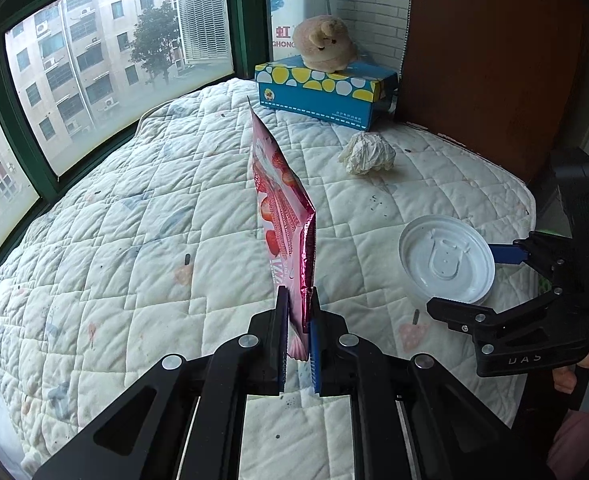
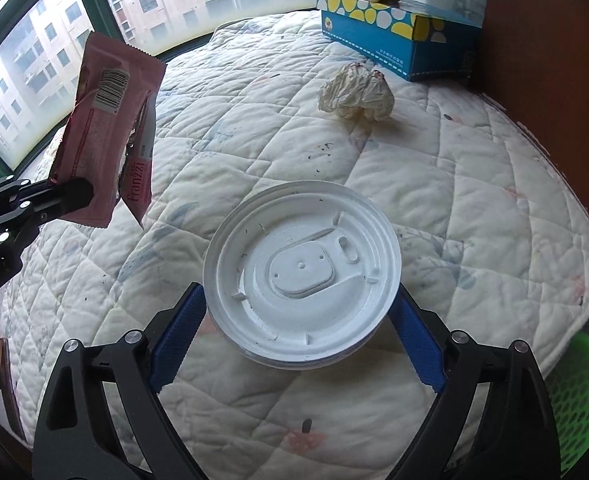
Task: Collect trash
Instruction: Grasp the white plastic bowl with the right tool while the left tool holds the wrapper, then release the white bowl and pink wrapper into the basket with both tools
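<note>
My left gripper (image 1: 298, 292) is shut on the bottom edge of a pink strawberry snack wrapper (image 1: 278, 200), which stands up in the air above the quilted mattress (image 1: 134, 220). The right wrist view shows the same wrapper (image 2: 106, 120) at the left, held by the left gripper (image 2: 82, 196). A white lidded paper cup (image 2: 300, 276) stands upright on the quilt. My right gripper (image 2: 300, 296) straddles it, wide, with a blue pad against each side under the lid rim. From the left wrist view the cup (image 1: 446, 260) sits between the right gripper's (image 1: 460, 278) two fingers. A crumpled white paper ball (image 2: 356, 94) lies farther back.
A blue spotted tissue box (image 1: 318, 92) with a plush toy (image 1: 324, 44) on top stands at the far corner by a brown board (image 1: 494, 60). Windows (image 1: 94, 60) run along the left. A green mesh basket (image 2: 578, 400) sits below the mattress's right edge.
</note>
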Tool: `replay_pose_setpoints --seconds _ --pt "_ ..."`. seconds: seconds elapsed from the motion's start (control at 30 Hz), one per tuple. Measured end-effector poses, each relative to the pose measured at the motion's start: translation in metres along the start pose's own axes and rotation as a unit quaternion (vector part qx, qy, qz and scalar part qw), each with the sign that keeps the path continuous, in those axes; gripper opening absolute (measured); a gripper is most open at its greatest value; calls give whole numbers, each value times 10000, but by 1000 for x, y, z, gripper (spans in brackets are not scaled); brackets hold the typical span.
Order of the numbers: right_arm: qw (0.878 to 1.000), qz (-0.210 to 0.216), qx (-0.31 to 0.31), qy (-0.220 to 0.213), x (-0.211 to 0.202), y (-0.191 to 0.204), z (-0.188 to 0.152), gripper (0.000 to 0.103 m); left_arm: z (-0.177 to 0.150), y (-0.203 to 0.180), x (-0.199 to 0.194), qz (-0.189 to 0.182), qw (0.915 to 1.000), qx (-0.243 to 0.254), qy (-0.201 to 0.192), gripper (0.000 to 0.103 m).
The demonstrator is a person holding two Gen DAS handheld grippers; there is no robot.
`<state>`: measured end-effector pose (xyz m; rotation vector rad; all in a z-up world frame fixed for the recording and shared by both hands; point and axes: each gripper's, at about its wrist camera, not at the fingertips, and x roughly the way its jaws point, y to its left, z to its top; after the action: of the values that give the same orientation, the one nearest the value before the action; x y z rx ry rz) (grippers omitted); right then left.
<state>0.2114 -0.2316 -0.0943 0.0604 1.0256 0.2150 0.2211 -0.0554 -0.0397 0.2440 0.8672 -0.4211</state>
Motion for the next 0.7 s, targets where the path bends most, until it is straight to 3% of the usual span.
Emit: replay_pose_setpoints --seconds 0.37,0.7 --pt "9978 -161 555 -321 -70 -52 -53 90 2 -83 -13 -515 9969 574 -120 9" --pt "9882 -709 1290 -432 -120 -119 -112 90 3 -161 -16 -1038 9884 1102 -146 9"
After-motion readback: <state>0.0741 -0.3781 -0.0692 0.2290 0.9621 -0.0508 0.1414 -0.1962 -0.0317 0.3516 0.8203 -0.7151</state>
